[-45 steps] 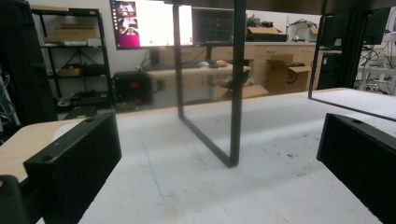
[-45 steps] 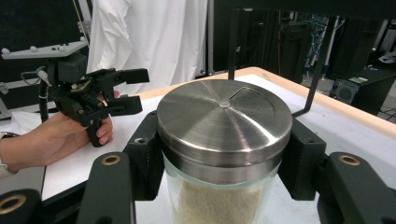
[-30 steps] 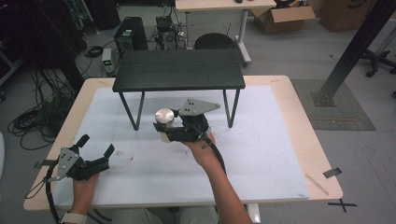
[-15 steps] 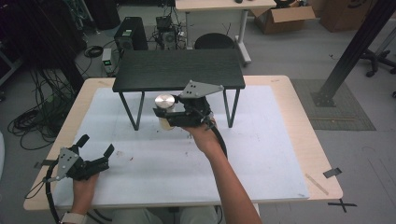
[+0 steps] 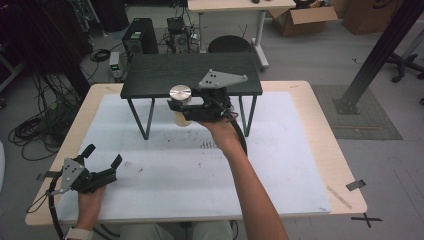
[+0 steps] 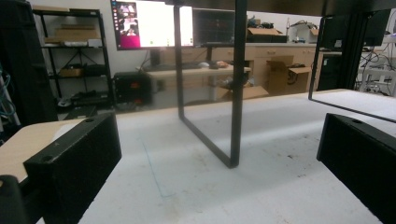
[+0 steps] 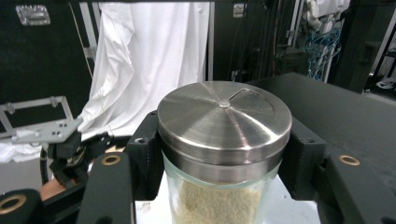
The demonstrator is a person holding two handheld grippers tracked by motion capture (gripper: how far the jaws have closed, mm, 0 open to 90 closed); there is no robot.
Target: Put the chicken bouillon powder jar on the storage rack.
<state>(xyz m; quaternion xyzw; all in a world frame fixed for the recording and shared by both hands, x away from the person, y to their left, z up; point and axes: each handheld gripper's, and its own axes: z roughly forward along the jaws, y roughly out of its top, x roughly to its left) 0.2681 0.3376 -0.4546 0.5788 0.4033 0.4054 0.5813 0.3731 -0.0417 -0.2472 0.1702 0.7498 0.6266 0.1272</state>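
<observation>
A glass jar [image 5: 182, 118] with a brushed steel lid [image 5: 180, 93] holds beige powder. My right gripper [image 5: 181, 105] is shut on it just below the lid and holds it in the air at the front edge of the small black table [image 5: 190, 70]. In the right gripper view the jar [image 7: 224, 140] stands upright between the two black jaws, its lid about level with the black table top [image 7: 345, 116]. My left gripper [image 5: 103, 155] rests open on the white mat at the near left, with nothing between its jaws; it is also in the left gripper view [image 6: 215, 177].
The white mat [image 5: 200, 165] covers most of the wooden table [image 5: 330, 130]. The black table's thin legs [image 6: 236, 93] stand on it ahead of my left gripper. Farther back on the floor are cables, a computer tower [image 5: 140, 35] and cardboard boxes [image 5: 300, 17].
My right gripper has carried the jar up and away from me, from under the black table's front edge to level with its top. The left gripper has stayed put.
</observation>
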